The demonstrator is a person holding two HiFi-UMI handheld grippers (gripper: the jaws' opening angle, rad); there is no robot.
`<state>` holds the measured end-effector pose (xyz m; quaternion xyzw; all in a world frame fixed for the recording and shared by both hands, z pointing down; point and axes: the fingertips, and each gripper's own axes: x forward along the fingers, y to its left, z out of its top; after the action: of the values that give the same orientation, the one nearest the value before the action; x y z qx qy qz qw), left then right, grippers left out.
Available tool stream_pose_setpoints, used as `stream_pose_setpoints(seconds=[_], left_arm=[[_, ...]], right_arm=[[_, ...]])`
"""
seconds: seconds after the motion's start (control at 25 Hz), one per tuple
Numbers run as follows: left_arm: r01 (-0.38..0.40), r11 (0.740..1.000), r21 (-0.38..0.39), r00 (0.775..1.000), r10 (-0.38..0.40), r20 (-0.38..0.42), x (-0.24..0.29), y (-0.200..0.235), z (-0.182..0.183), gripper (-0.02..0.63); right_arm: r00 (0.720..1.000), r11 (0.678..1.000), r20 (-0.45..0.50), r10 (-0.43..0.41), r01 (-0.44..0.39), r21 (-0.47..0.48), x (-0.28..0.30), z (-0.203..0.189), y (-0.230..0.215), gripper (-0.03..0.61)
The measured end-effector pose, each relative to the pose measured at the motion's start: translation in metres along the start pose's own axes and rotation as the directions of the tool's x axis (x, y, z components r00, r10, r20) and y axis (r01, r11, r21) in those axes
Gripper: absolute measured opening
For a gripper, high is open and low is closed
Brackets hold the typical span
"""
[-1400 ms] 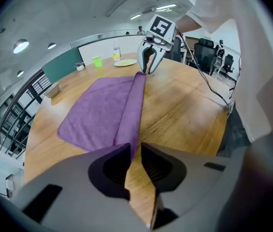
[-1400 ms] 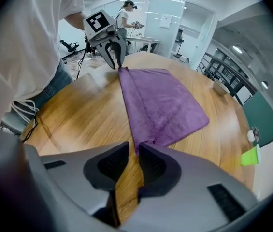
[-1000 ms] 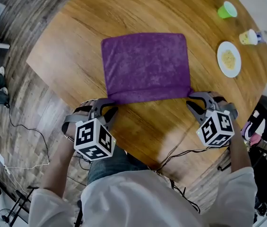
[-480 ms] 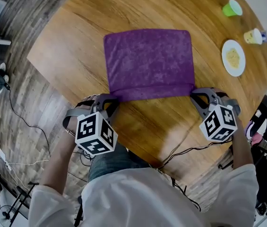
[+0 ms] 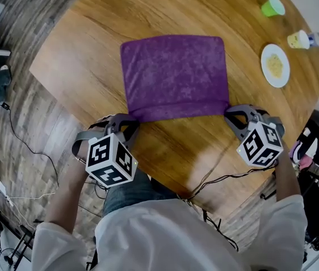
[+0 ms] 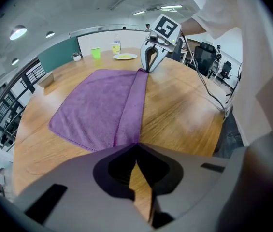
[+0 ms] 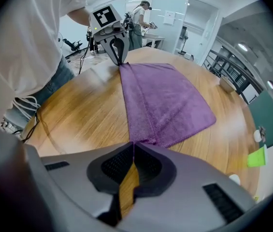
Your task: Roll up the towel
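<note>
Head view: towel (image 5: 173,75) flat on counter (image 5: 86,49), near edge folded over; left fingers (image 5: 121,123) just closed on its near-left corner, right fingers (image 5: 238,117) closed on near-right. Could lose thin pinch if tugged; could skew roll if one side leads

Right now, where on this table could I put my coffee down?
The table is bare left of the towel and beyond it. The far-right corner holds the plate and green cup; the left gripper and right gripper pinch the towel's near corners.
</note>
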<state>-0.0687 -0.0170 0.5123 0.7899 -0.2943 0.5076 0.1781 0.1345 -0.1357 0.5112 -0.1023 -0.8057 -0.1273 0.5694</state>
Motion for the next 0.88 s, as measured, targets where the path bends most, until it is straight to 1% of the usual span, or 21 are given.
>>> stream_pose_setpoints(seconds=[0.24,0.36,0.52,0.68,0.88], left_arm=[[0.033,0.999,-0.014,0.999,-0.033,0.013,-0.007,-0.023,0.0,0.015],[0.03,0.999,-0.02,0.999,-0.029,0.019,-0.011,-0.025,0.001,0.015],[0.005,1.0,-0.026,1.0,-0.004,0.022,-0.017,-0.014,0.004,0.015],[-0.018,0.999,-0.038,0.999,0.019,0.027,-0.022,0.003,0.008,0.015],[-0.032,0.998,-0.059,0.999,0.033,0.022,-0.024,0.024,0.008,0.015]], right_arm=[[0.999,0.999,-0.011,0.036,-0.036,0.03,-0.011,-0.005,0.025,0.008],[0.999,0.998,-0.006,0.033,-0.033,0.051,-0.02,-0.006,0.029,0.008],[1.0,0.997,0.002,0.021,-0.021,0.081,-0.031,-0.003,0.017,0.008],[1.0,0.996,0.006,0.006,-0.006,0.085,-0.037,0.003,-0.001,0.009],[1.0,0.997,-0.012,0.002,-0.001,0.08,-0.031,0.008,-0.017,0.009]])
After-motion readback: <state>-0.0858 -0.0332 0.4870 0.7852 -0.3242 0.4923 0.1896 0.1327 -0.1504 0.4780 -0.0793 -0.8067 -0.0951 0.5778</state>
